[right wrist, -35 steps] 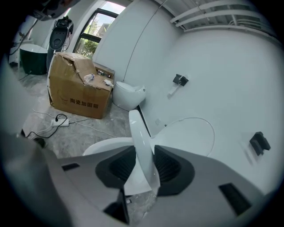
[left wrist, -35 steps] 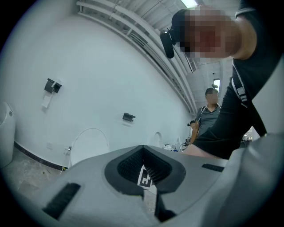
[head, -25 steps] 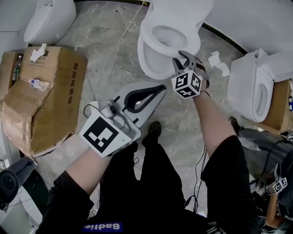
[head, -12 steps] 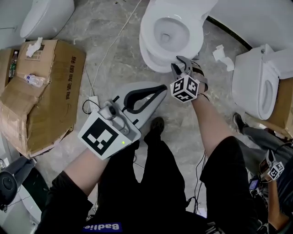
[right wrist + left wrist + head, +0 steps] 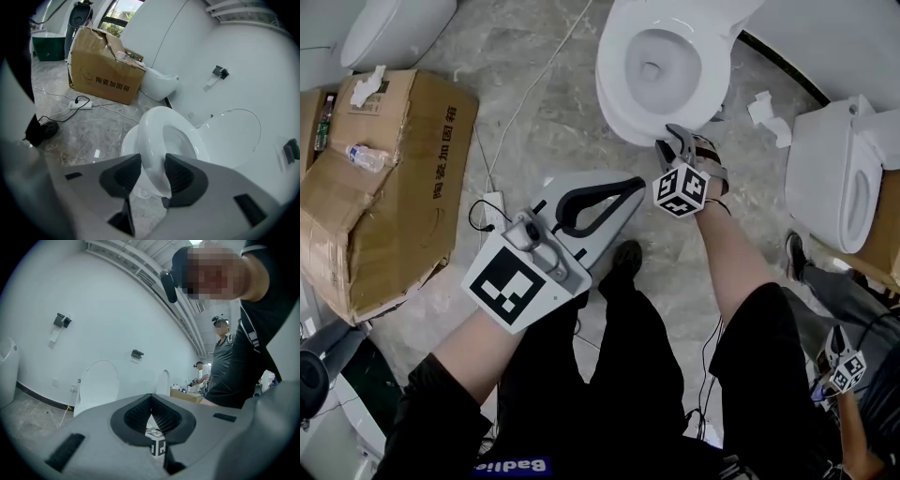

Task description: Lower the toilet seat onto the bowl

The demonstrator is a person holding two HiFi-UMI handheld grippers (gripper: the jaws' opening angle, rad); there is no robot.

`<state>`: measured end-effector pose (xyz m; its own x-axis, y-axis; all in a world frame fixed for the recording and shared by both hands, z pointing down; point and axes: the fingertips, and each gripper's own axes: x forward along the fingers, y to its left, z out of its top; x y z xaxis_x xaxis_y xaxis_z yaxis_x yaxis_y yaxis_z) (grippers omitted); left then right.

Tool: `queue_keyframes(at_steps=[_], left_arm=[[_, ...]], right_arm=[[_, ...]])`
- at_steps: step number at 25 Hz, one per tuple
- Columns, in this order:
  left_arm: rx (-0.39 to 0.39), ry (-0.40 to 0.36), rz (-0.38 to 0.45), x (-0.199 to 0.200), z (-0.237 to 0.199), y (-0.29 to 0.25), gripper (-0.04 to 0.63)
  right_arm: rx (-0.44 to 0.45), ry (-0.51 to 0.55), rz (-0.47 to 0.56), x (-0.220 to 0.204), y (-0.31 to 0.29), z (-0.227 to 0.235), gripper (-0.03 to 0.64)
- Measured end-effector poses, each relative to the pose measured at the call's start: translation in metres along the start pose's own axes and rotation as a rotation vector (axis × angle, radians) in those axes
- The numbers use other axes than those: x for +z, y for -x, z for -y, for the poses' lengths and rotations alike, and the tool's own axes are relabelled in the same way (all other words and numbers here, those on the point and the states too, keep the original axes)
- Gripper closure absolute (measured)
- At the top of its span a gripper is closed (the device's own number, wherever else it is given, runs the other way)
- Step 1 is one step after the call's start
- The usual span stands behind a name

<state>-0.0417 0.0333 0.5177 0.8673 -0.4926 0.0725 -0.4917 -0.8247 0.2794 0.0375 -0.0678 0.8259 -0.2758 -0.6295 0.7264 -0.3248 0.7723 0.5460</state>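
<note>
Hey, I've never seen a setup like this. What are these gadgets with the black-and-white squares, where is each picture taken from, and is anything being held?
There is no robot: a person holds a two-jaw gripper in each hand, and the marker cubes are part of them. The head view looks down from the person's head at a stone floor with a toilet, a cardboard box and a power strip. The other two views come from cameras riding on the grippers. The right gripper has the front of the toilet seat between its jaws, which are opening; the seat looks down on the bowl. The left gripper hangs by the person's legs, jaws together, holding nothing.
</note>
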Motion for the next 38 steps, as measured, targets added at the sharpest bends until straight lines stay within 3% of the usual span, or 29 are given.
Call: queue_keyframes(at_steps=[12,20,26,31,38], left_arm=[[0.043,0.035,-0.013,-0.031,-0.018,0.007,0.58],[0.069,0.033,-0.034,-0.04,-0.029,0.004,0.58],[0.083,0.022,-0.036,-0.036,-0.034,0.004,0.58],[0.104,0.014,-0.007,-0.005,-0.032,0.01,0.58],[0.129,-0.007,-0.005,0.058,-0.012,0.039,0.58]], right_arm=[[0.063,0.066,-0.035,-0.019,-0.032,-0.033,0.449],[0.135,0.062,-0.051,-0.03,-0.046,-0.048,0.451],[0.136,0.05,-0.042,-0.032,-0.049,-0.051,0.451],[0.122,-0.058,-0.051,-0.022,-0.024,-0.037,0.454],[0.068,-0.298,-0.015,0.024,0.072,0.003,0.459]])
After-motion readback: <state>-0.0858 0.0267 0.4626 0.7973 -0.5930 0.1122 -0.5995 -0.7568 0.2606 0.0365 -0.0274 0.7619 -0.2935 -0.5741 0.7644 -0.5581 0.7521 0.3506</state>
